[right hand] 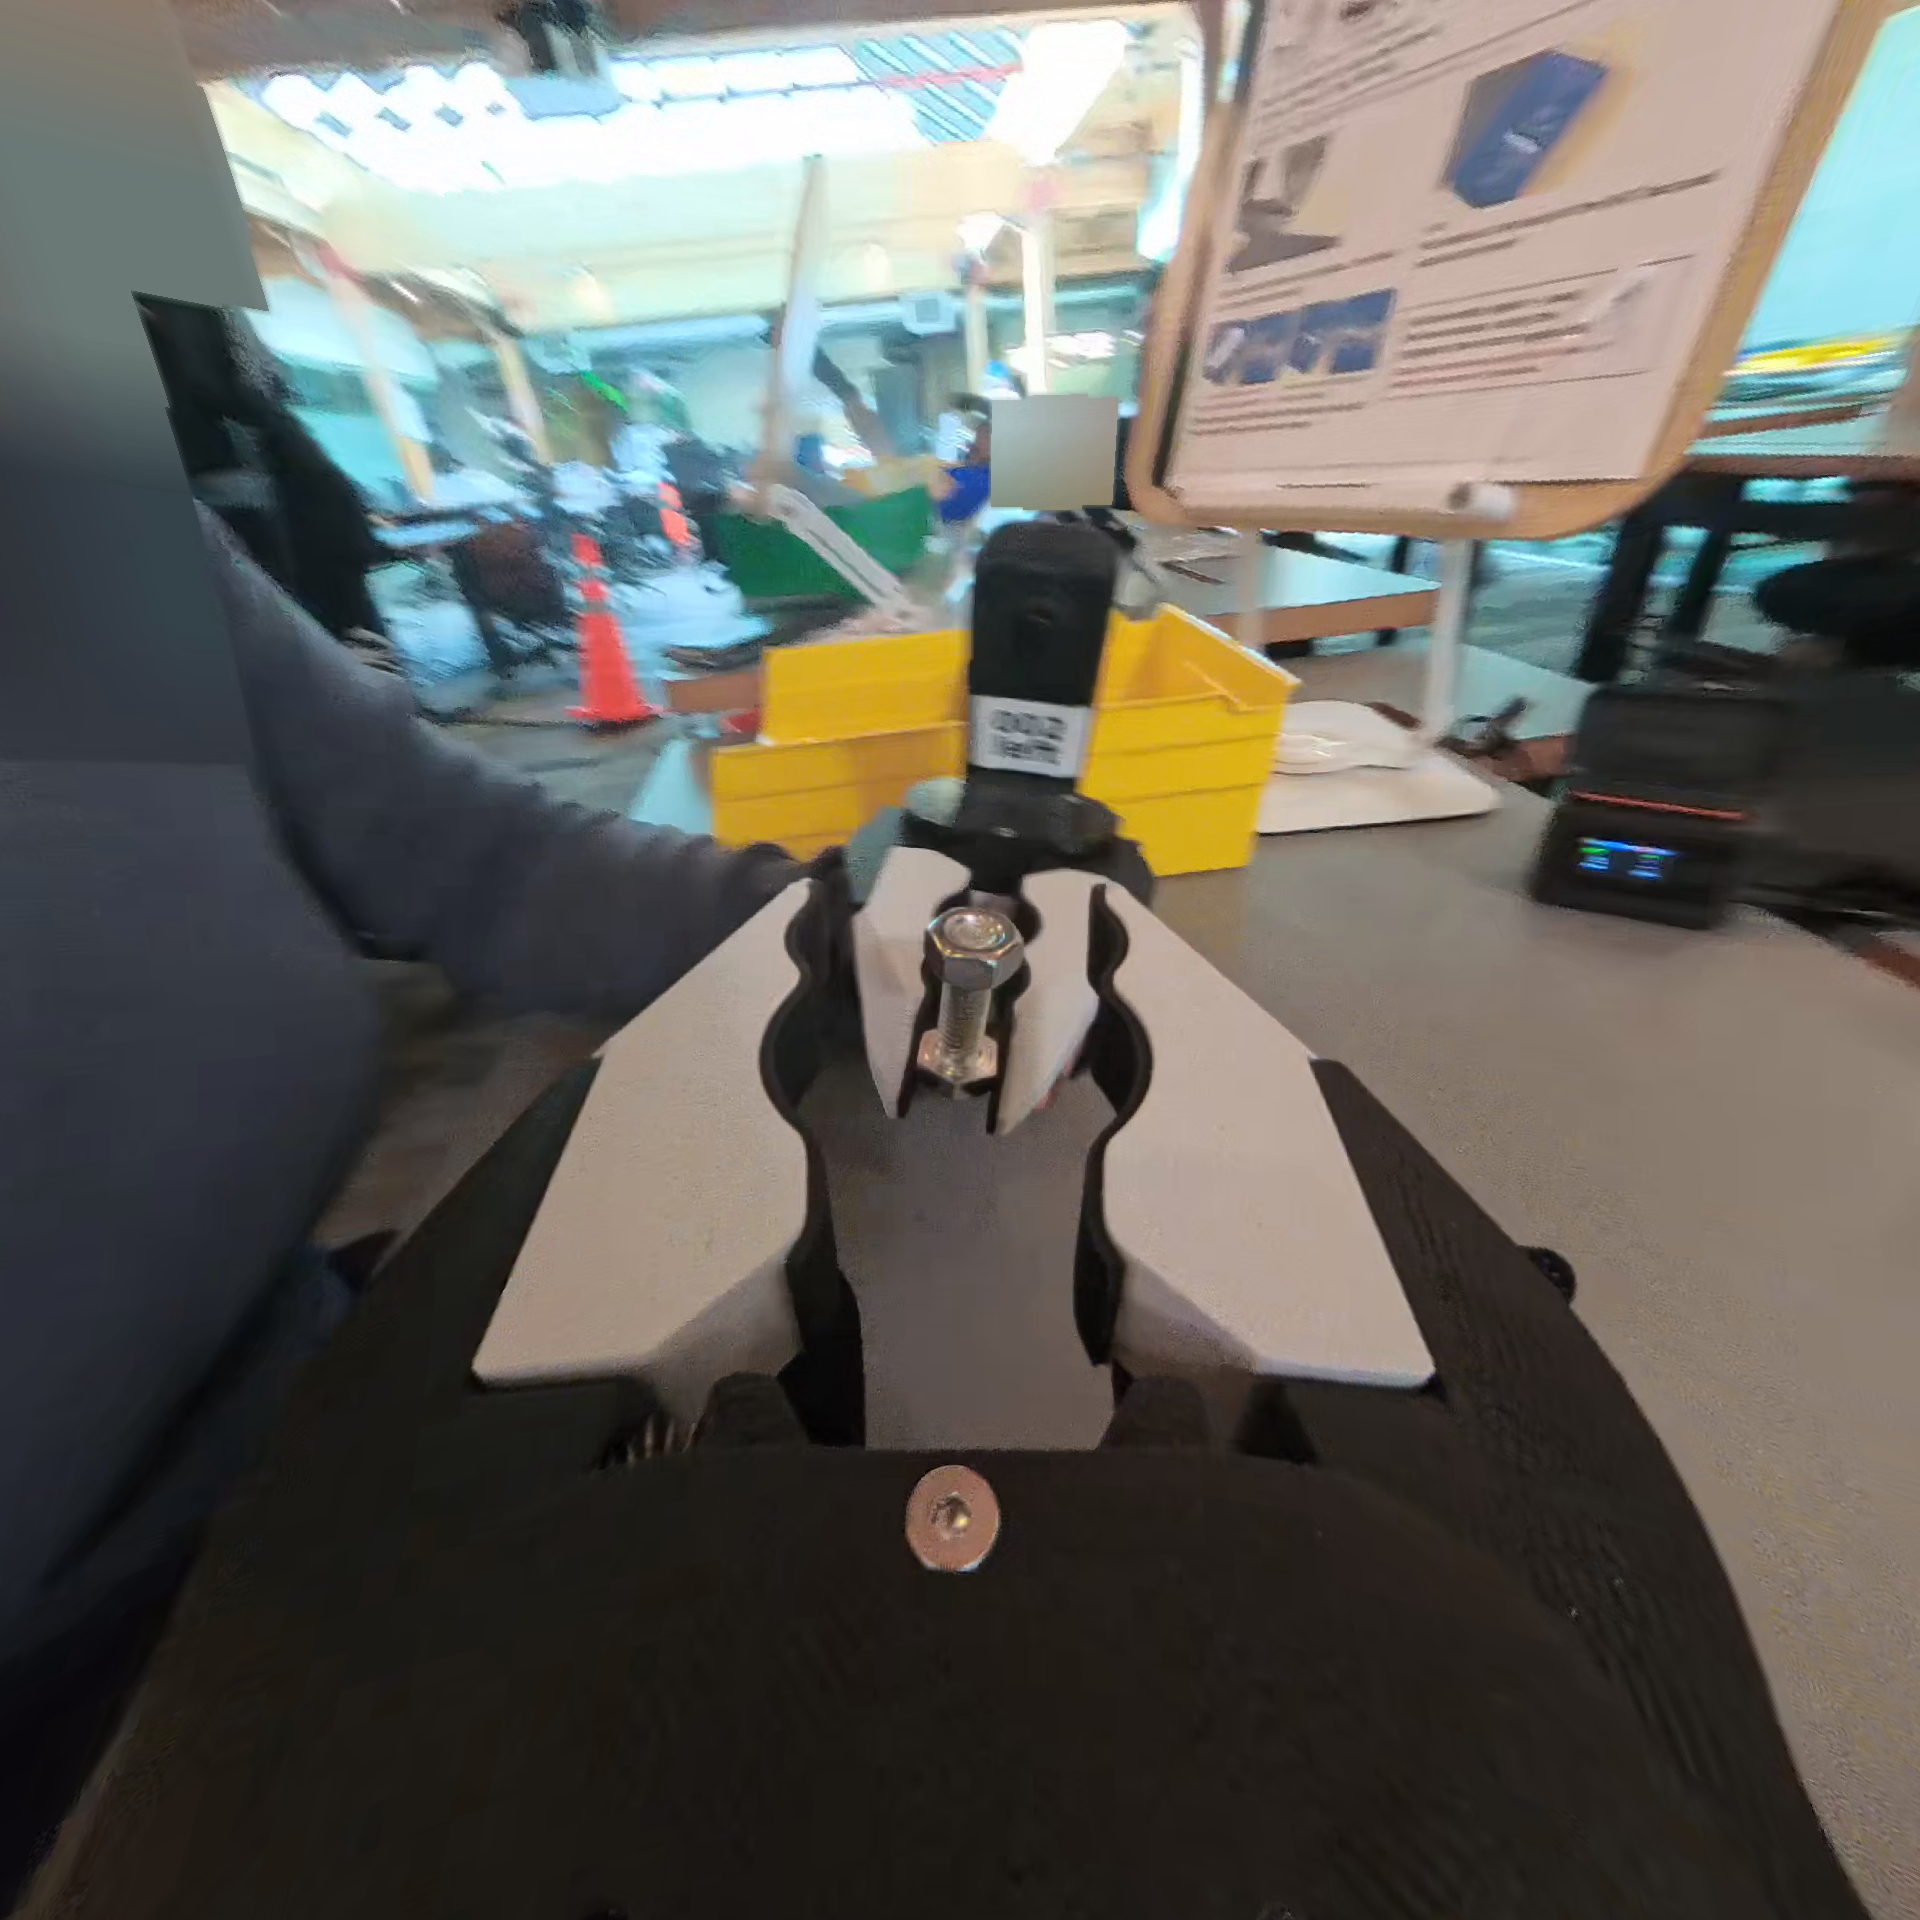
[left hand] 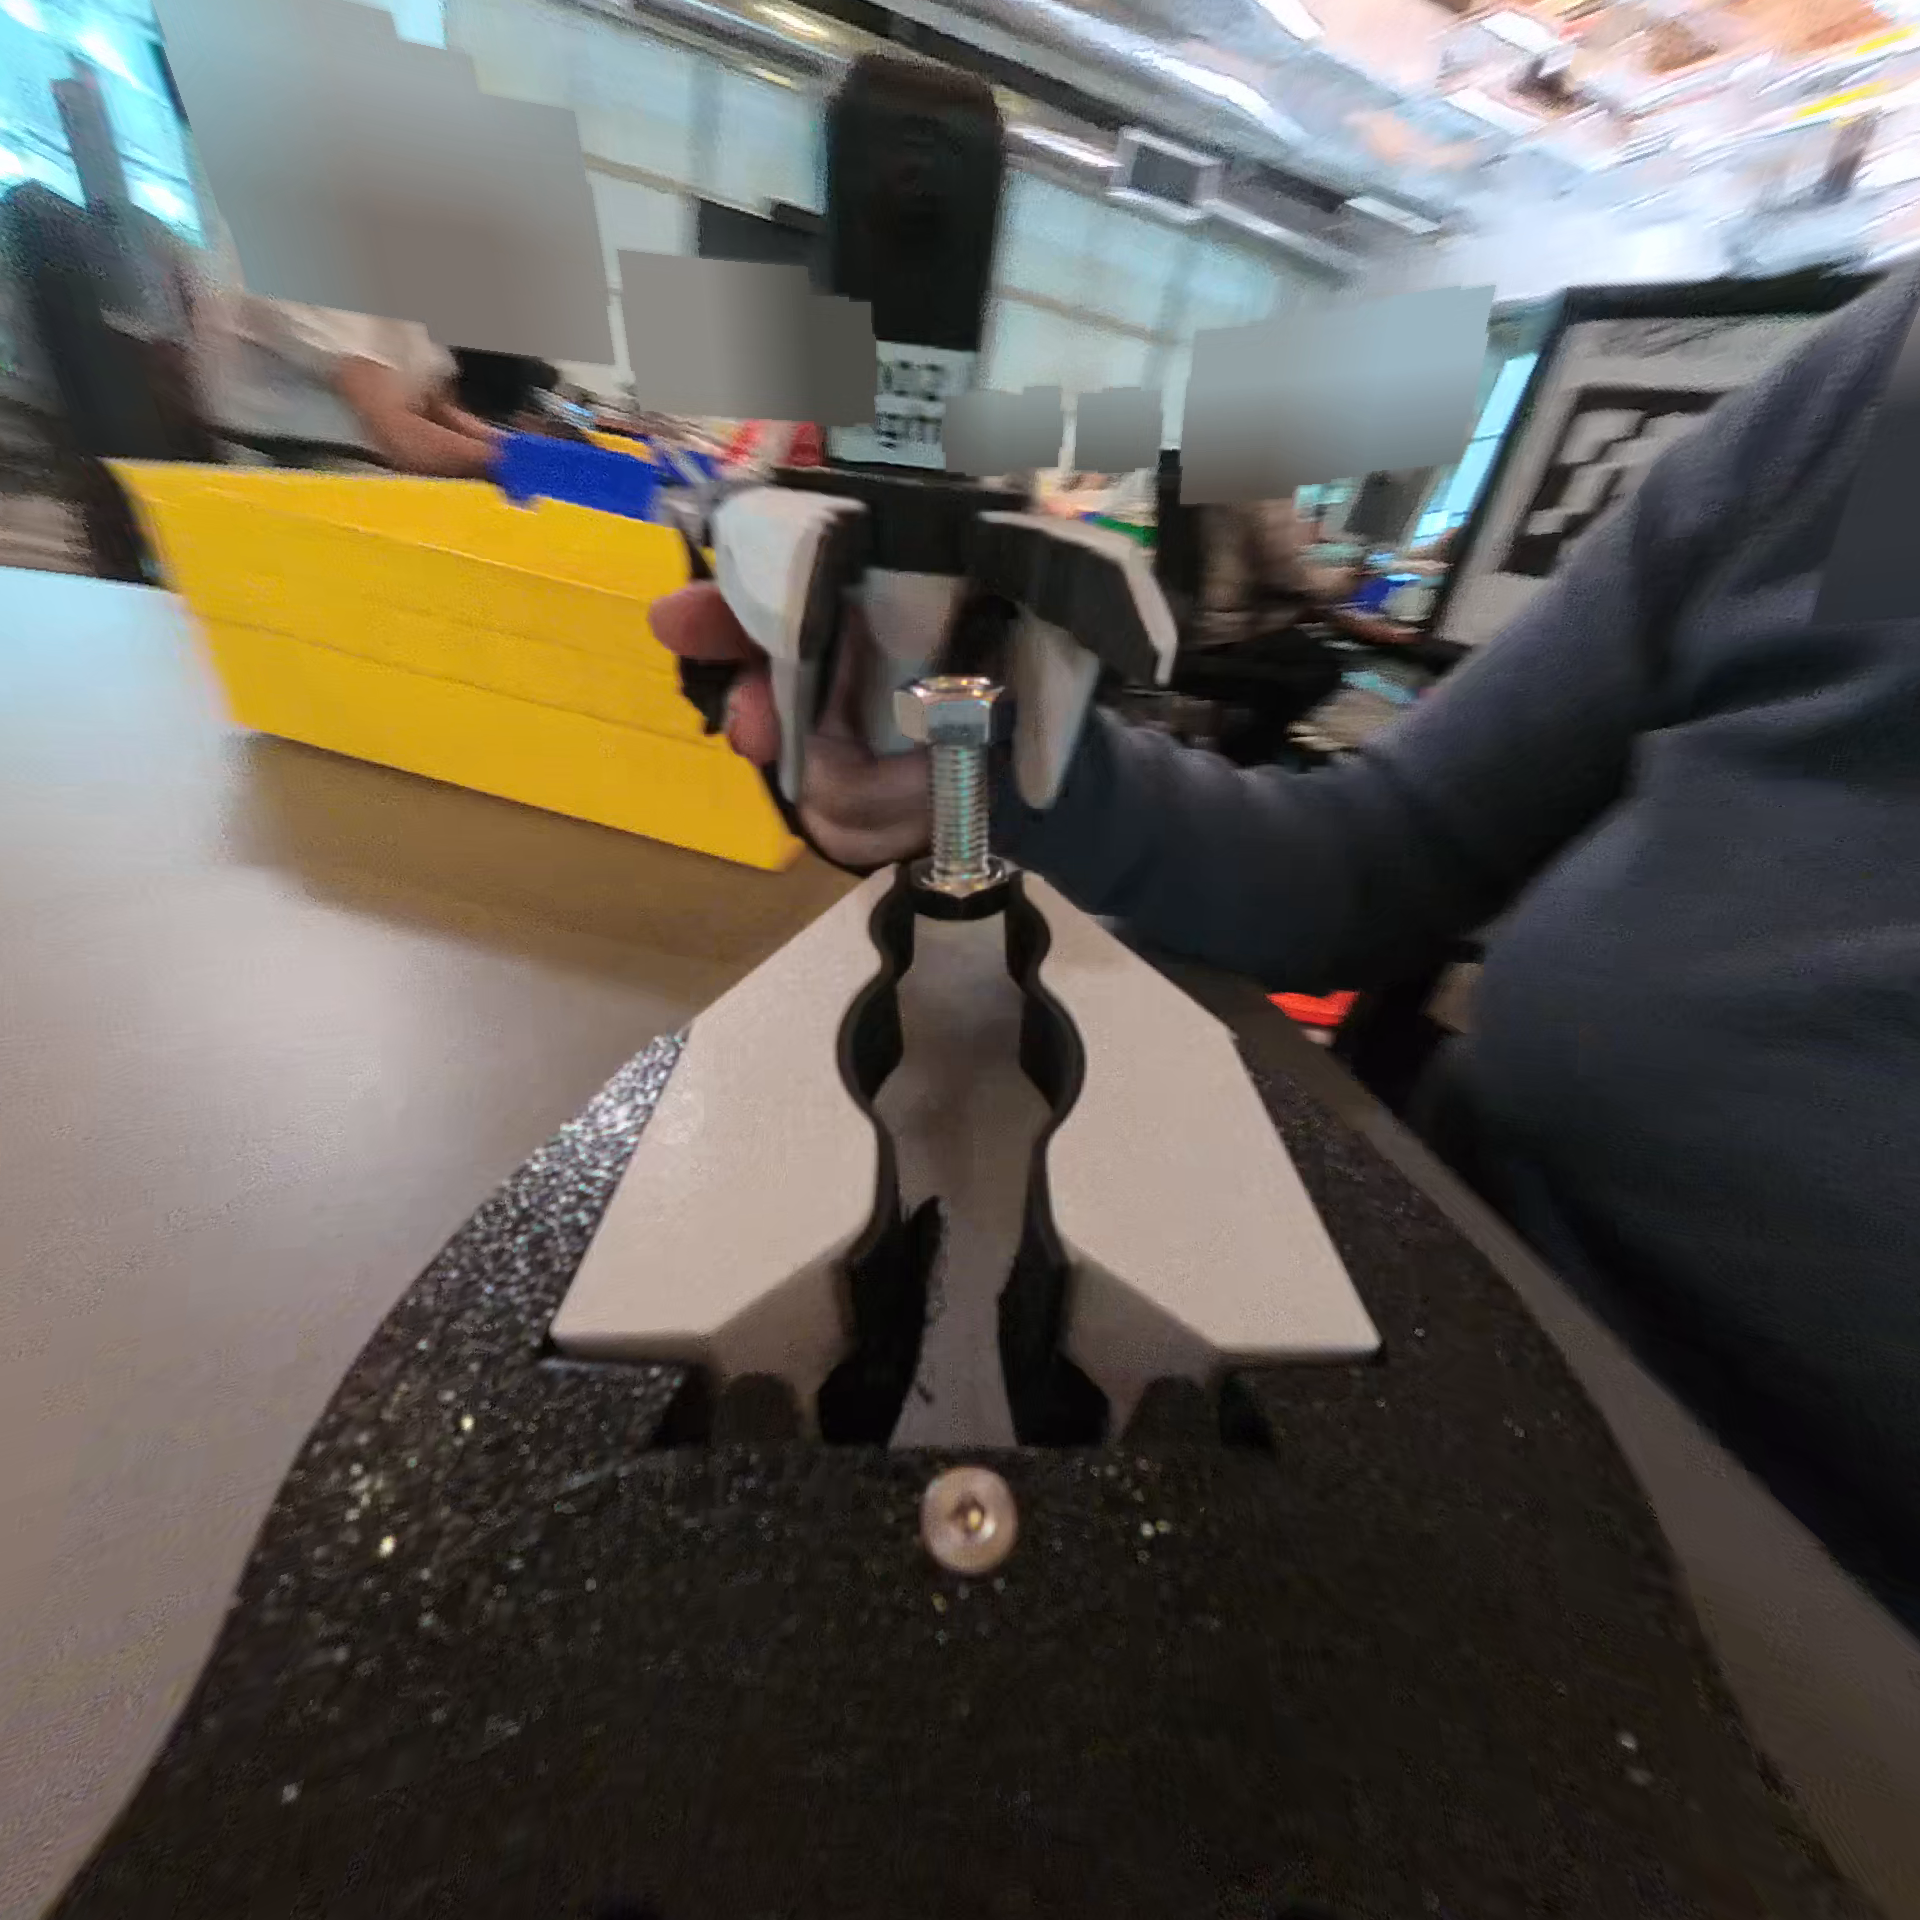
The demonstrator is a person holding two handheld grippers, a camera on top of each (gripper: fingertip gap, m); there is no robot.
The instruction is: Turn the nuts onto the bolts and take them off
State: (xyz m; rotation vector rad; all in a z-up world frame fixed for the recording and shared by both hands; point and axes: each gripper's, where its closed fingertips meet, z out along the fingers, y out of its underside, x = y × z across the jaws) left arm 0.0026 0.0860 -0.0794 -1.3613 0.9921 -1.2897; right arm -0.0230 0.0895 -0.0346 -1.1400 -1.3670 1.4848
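A silver hex bolt stands upright above the table, head up, with a silver nut on its lower end. My left gripper is shut on the nut and holds the bolt up. My right gripper is open, its two fingers on either side of the bolt head without touching it. In the right wrist view the left gripper points toward me and clamps the nut. In the left wrist view the right gripper faces me, held by a hand.
Grey-brown table below. Stacked yellow bins stand behind the grippers, also seen in the left wrist view. A black device with a small screen, a white cloth and a poster board on a stand are at right. The person's dark sleeve is close. My hands' fingertips stand some 5 cm from each other.
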